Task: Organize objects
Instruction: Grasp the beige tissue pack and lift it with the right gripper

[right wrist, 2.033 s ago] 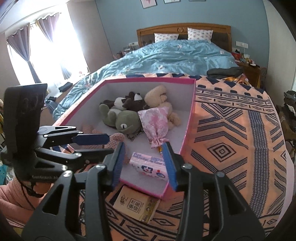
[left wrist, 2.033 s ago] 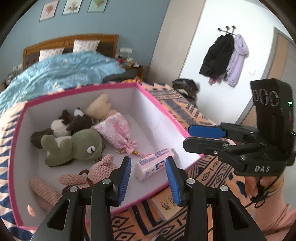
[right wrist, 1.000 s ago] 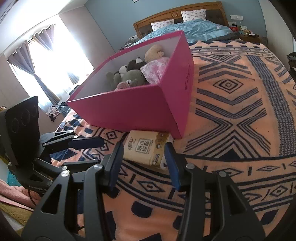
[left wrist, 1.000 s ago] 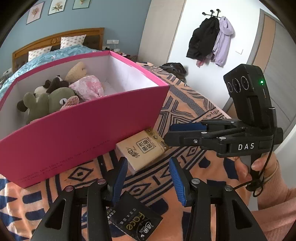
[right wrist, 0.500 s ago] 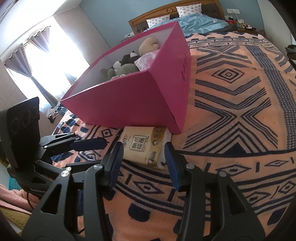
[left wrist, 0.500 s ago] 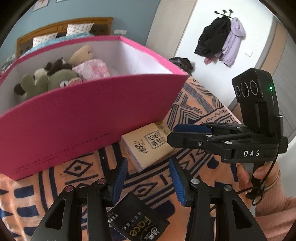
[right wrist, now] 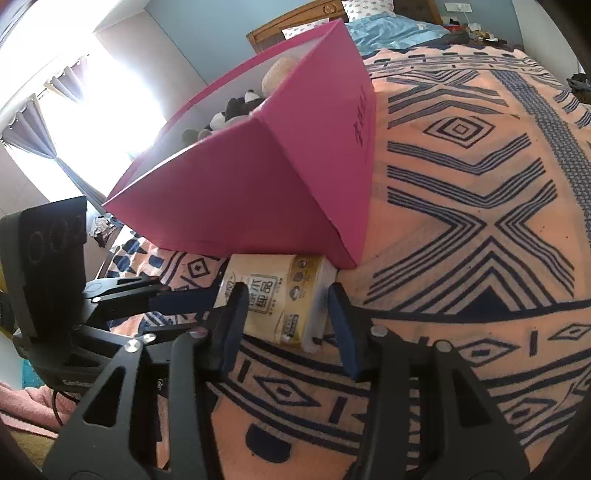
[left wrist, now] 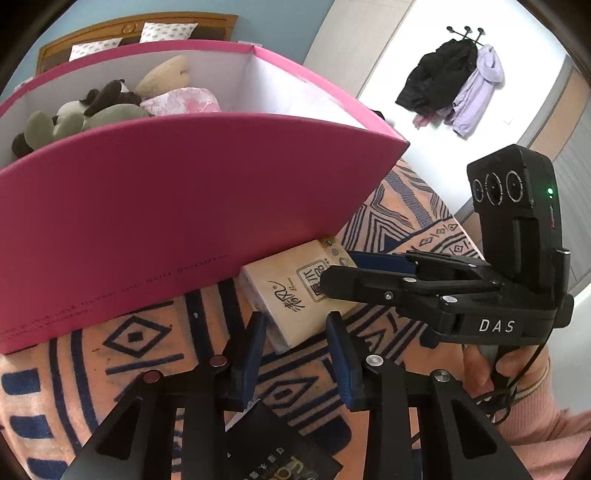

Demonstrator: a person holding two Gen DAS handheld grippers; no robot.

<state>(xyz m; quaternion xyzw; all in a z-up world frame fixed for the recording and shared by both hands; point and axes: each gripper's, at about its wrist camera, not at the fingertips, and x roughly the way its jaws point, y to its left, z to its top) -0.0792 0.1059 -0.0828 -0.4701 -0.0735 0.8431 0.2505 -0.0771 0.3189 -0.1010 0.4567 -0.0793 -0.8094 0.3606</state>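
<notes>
A tan tissue pack (left wrist: 291,295) lies on the patterned bedspread against the front wall of the pink box (left wrist: 166,206). In the right wrist view the tissue pack (right wrist: 277,295) sits between my right gripper's (right wrist: 284,314) open fingers, not squeezed. My left gripper (left wrist: 295,343) is open just short of the pack's near end. The right gripper (left wrist: 343,269) reaches over the pack from the right in the left wrist view. The pink box (right wrist: 266,177) holds plush toys (left wrist: 74,114) and a pink pouch (left wrist: 181,103).
A black packet (left wrist: 280,454) lies on the bedspread under my left gripper. The orange and navy bedspread (right wrist: 480,184) stretches to the right. Coats (left wrist: 454,81) hang on the far wall. A bed with a blue duvet (right wrist: 391,29) stands behind the box.
Both grippers have dropped from above the box down to the bedspread and closed in on the tissue pack. The right gripper's fingers now straddle it.
</notes>
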